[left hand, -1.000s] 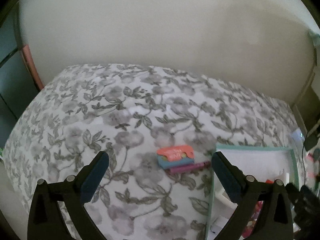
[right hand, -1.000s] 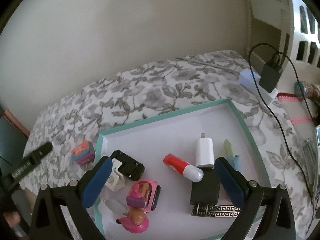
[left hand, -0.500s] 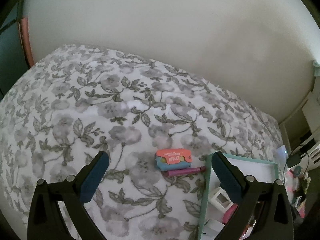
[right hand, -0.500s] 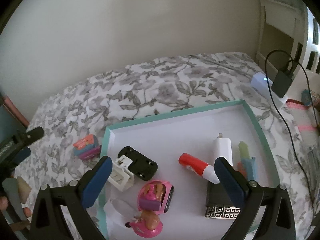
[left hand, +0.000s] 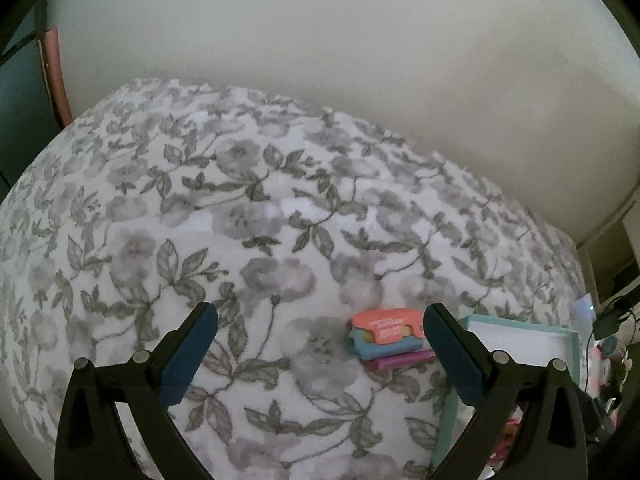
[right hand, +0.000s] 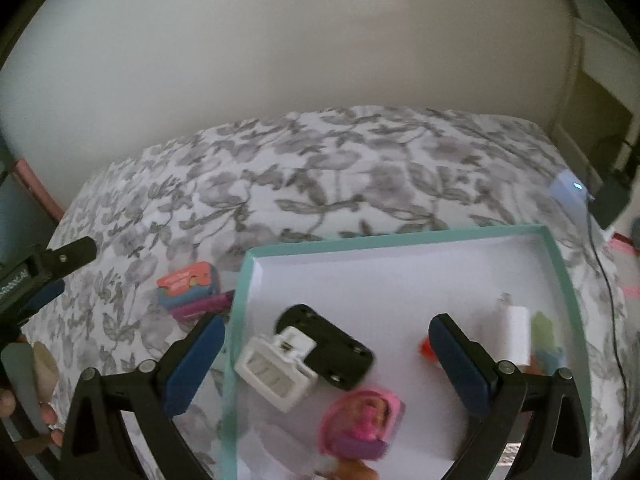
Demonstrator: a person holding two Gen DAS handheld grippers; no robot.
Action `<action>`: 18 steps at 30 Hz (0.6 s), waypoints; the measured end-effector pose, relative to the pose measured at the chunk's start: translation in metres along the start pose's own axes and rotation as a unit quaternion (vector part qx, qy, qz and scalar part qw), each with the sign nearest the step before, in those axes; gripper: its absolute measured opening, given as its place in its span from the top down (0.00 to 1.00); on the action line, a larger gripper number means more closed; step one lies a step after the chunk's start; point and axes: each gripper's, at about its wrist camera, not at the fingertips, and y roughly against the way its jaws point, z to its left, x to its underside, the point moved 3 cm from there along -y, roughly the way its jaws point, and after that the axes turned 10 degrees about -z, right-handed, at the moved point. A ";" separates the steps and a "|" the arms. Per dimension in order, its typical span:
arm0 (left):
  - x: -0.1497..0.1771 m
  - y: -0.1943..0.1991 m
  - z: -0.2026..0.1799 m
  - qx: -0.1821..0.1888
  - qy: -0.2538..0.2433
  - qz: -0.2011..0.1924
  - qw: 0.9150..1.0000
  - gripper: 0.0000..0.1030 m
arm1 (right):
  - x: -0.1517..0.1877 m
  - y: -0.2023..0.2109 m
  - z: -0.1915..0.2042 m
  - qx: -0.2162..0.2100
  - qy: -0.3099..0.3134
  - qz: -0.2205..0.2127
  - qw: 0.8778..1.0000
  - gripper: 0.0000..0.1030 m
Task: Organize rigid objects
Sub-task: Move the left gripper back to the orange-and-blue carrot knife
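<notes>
- Left gripper (left hand: 320, 344): jaws spread wide, nothing between them, hovering over the floral bedspread (left hand: 240, 220).
- Right gripper (right hand: 326, 354): jaws spread wide and empty, poised above the teal-rimmed tray (right hand: 400, 238).
- Small stack of coloured packets (left hand: 386, 334): orange on top, blue beneath, purple lowest; it lies on the bedspread just outside the tray's left edge, at 3 o'clock in the left wrist view, close to that gripper's right finger.
- Tray contents, right wrist view: black case (right hand: 332, 346) touching a white clip-like block (right hand: 276, 368) at centre; pink toy (right hand: 360, 420) at 6 o'clock; white charger plug (right hand: 516, 330) at 3 o'clock.
- White device with a lit dot (right hand: 570, 192): on the bedspread at 2 o'clock, apart from the tray.
</notes>
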 end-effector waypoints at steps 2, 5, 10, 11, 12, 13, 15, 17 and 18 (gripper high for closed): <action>0.001 -0.009 0.001 0.002 0.005 0.016 1.000 0.01 | -0.005 -0.005 0.008 -0.014 0.003 0.000 1.000 0.00; 0.004 -0.020 0.001 -0.002 -0.002 0.032 0.999 0.01 | -0.011 -0.008 0.019 -0.026 0.017 -0.006 1.000 0.00; 0.009 -0.031 -0.001 0.016 0.012 0.054 0.998 0.01 | -0.010 -0.019 0.031 -0.027 0.033 0.003 0.999 0.00; 0.010 -0.034 -0.003 0.018 0.011 0.059 0.998 0.01 | -0.009 -0.021 0.034 -0.031 0.038 0.009 0.999 0.00; 0.010 -0.036 -0.004 0.019 0.010 0.063 0.998 0.01 | -0.007 -0.023 0.038 -0.033 0.044 0.011 0.998 0.01; 0.011 -0.040 -0.005 0.020 0.010 0.071 0.997 0.01 | -0.007 -0.025 0.042 -0.035 0.051 0.014 0.998 0.01; 0.010 -0.047 -0.011 0.027 0.006 0.085 0.996 0.01 | -0.005 -0.029 0.052 -0.048 0.071 0.019 0.996 0.03; 0.009 -0.055 -0.021 0.045 -0.009 0.097 0.994 0.01 | -0.004 -0.031 0.058 -0.049 0.092 0.020 0.994 0.06; 0.011 -0.059 -0.028 0.054 -0.015 0.106 0.993 0.01 | -0.005 -0.031 0.057 -0.045 0.097 0.018 0.994 0.06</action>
